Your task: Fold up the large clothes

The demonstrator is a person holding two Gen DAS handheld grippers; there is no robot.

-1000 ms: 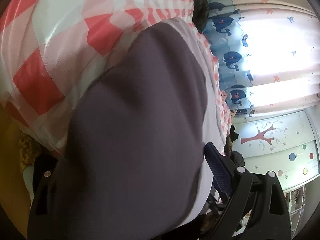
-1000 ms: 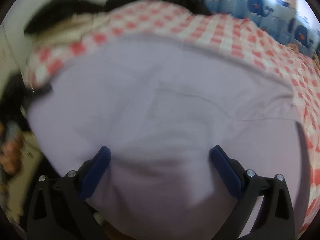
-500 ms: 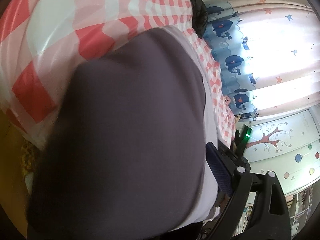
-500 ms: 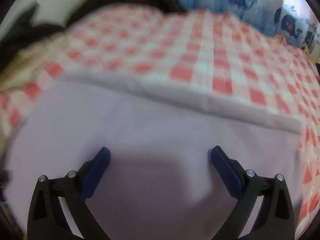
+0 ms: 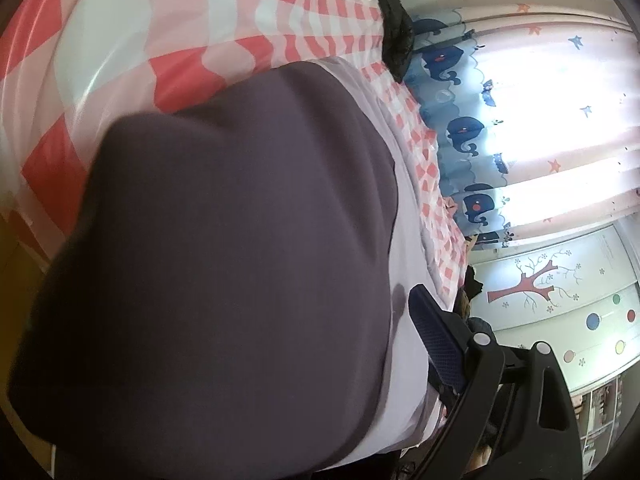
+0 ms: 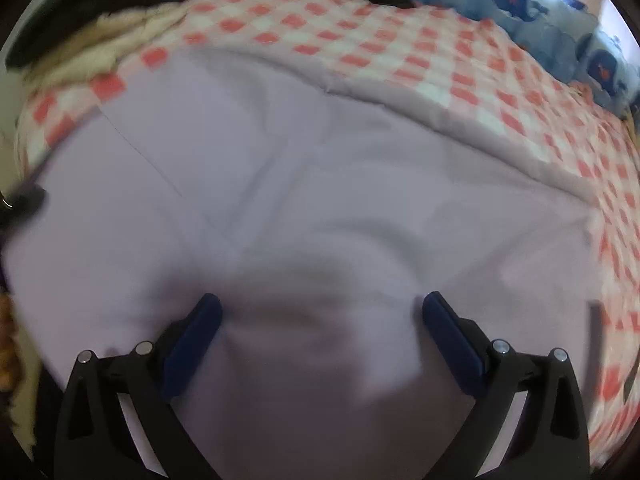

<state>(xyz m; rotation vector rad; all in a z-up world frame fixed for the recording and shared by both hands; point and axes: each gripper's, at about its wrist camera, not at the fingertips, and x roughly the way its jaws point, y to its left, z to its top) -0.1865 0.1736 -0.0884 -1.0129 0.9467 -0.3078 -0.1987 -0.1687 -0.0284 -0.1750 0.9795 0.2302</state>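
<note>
Cloth (image 6: 320, 200) lies spread flat on the worktop, on top of a red and white checked cover (image 6: 400, 48). It is pale purple and big, so it needs lots of room to lie out for folding. Its far edge looks doubled over already, so I think the folding has begun.

Right gripper (image 6: 320, 312) points down at the cloth with its two blue fingers (image 6: 200, 332) far apart. A soft hump of cloth sits between them, but the fingers are not squeezing it. I think it is wide so it can take a big bunch.

Left gripper (image 5: 280, 340) is low at the side of the worktop. Cloth hangs right over its camera and looks dark there because it is in shadow. Only one blue finger (image 5: 436, 344) shows; the other is hidden under the cloth. The jaws stand wide. I cannot tell if they hold the cloth or if it is just draped over them

A curtain (image 5: 500, 120) with whales hangs behind
</note>
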